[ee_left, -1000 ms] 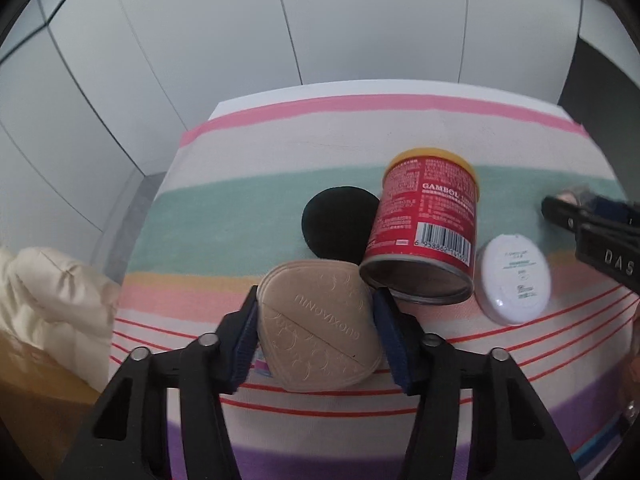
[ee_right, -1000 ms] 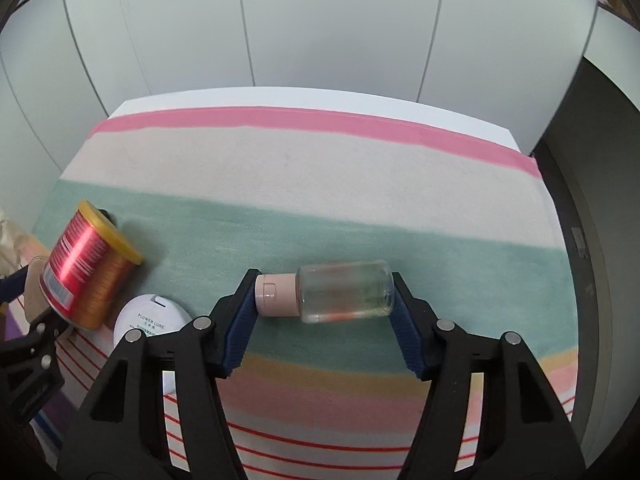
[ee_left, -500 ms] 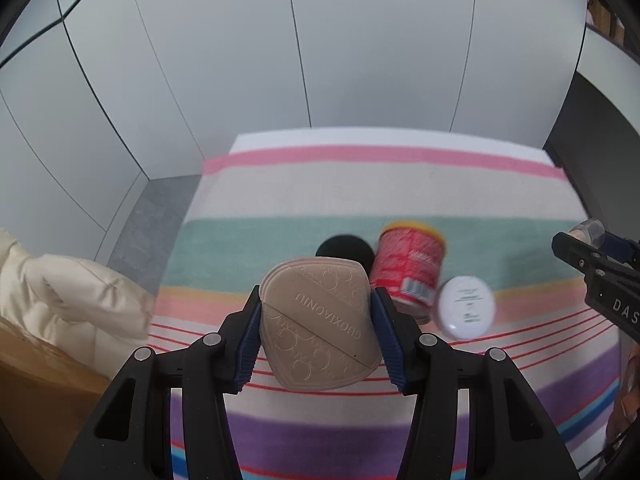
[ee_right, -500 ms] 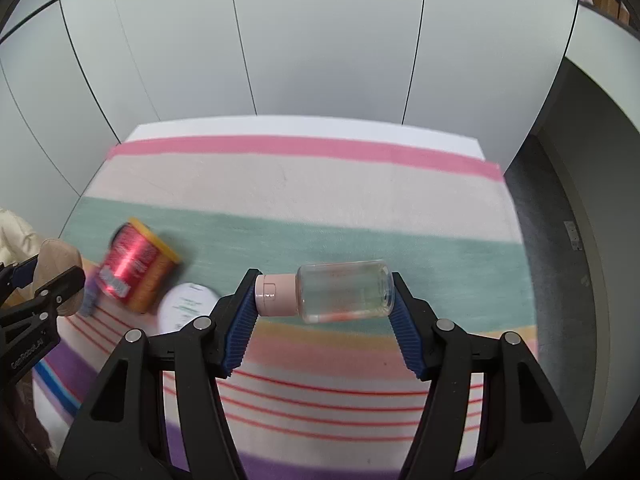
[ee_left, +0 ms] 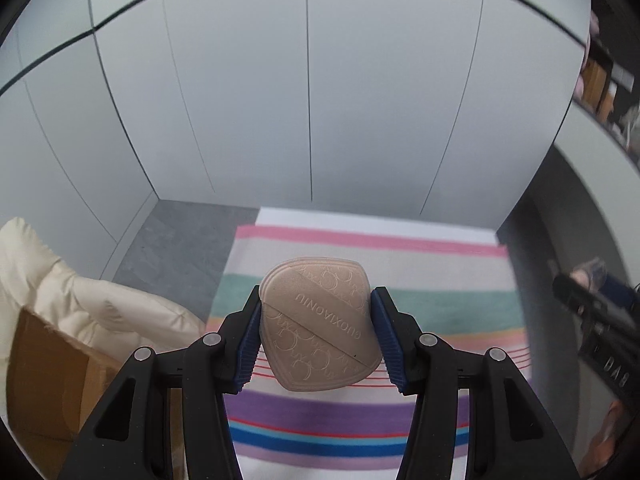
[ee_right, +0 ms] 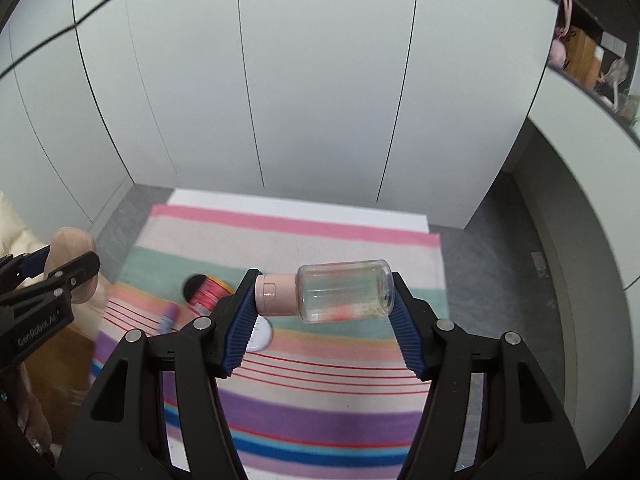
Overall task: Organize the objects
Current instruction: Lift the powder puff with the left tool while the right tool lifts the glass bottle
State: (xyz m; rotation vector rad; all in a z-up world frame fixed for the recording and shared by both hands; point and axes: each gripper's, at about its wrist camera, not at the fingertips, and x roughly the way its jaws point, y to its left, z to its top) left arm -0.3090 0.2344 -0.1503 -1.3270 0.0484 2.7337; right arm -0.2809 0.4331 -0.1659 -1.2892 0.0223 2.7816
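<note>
Pale wall panels are rising behind a striped cloth (ee_right: 304, 364) far beneath both tools; the left gripper (ee_left: 316, 334) is pinching a beige makeup puff (ee_left: 318, 326) between its pads, while the right gripper (ee_right: 324, 316) is clamping a clear bottle (ee_right: 344, 296) sideways, pink cap toward its left finger, with a red can (ee_right: 208, 292) lying below it

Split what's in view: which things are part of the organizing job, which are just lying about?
In the job:
- beige powder puff, clamped in left gripper
- clear bottle, clamped in right gripper
- red can, white compact on striped cloth

Just lying about:
- cardboard box
- cream padded fabric
</note>
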